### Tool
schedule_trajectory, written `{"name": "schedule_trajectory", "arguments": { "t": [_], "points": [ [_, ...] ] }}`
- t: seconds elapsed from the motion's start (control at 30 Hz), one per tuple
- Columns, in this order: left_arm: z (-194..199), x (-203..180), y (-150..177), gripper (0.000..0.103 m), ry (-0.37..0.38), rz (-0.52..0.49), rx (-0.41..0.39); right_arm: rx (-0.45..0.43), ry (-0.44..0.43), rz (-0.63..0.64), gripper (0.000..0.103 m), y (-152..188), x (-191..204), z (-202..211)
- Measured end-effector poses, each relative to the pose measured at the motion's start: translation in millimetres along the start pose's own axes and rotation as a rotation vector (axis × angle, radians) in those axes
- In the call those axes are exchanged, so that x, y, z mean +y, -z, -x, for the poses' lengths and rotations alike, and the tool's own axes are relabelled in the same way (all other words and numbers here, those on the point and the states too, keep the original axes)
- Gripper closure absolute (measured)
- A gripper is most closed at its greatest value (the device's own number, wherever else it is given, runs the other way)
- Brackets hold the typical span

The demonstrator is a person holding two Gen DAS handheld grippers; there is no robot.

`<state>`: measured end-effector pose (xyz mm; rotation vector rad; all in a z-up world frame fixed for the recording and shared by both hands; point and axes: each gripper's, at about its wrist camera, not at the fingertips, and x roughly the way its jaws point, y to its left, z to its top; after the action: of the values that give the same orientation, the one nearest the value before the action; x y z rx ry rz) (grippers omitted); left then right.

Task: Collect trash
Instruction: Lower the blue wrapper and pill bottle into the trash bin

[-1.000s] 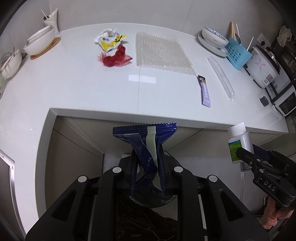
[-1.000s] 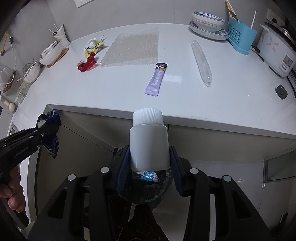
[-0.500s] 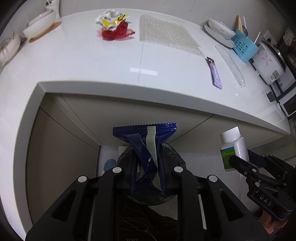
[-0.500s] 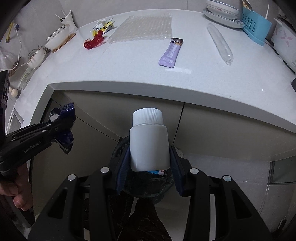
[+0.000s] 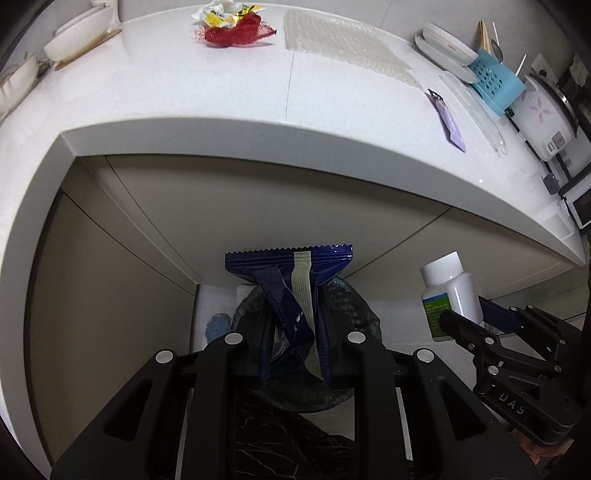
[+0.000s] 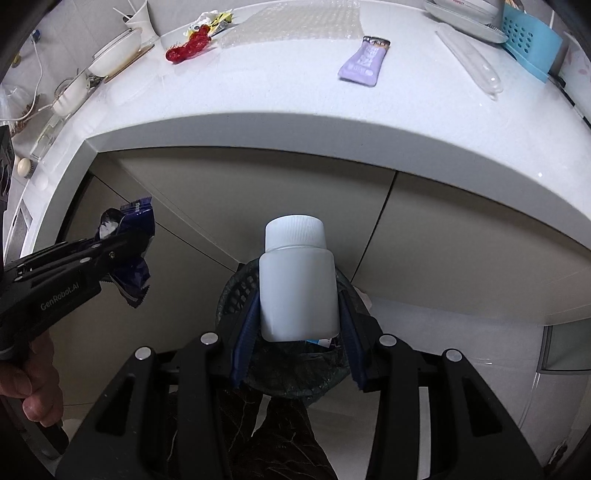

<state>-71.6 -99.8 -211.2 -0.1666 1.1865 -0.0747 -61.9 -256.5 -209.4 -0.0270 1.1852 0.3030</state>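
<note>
Both grippers are loaded and hanging below the lip of the white countertop [image 5: 184, 96], right over the trash bin [image 6: 236, 295], a round mesh basket lined with a dark, glossy bag. The left gripper [image 5: 291, 332] is pinched tight on a navy foil snack wrapper [image 5: 291, 280]: crinkled, shiny, zigzag-cut along its top edge, with a pale ribbed seam strip running down the middle. From the right wrist view that same wrapper [image 6: 129, 254] shows side-on, silver inside, sticking out of the black jaws, and the gripper body reads "GenRobot.AI". The right gripper [image 6: 299, 321] is clamped on a white plastic pill bottle [image 6: 297, 291], smooth matte body with a ribbed screw cap, squeezed between blue finger pads [image 6: 245, 328]. In the left view the bottle [image 5: 448, 291] shows a green and white label, print too small to read; the gripper beneath it carries the letters "DAS".

Up on the stone-look counter, trash is waiting: a red net bag [image 5: 236, 33] bunched up just beside a crumpled yellow and white wrapper [image 5: 221, 13], a flat sheet of bubble wrap [image 5: 340, 44], a lilac sachet [image 6: 364, 61] with a dark top edge, text unreadable, and a long clear plastic sleeve [image 6: 469, 64]. At the far right stands a blue perforated utensil holder [image 5: 495, 79], stacked white dishes [image 5: 443, 44] beside it, and a white rice cooker [image 5: 543, 114] with a pink flower print. White bowls [image 6: 114, 51] sit at the far left.
</note>
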Motion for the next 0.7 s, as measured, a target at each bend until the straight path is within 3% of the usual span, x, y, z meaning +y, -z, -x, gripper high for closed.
{"name": "schedule_trajectory", "arguments": {
  "t": [0.47,0.7],
  "points": [
    [-37,-2,18,0.084,-0.011,-0.059,0.042,0.004,0.015,-0.028,0.063,18,-7,-39],
    [-50,-10,23,0.084,0.007,-0.079,0.069,0.025,0.015,-0.046,0.063,27,-17,-40]
  ]
}}
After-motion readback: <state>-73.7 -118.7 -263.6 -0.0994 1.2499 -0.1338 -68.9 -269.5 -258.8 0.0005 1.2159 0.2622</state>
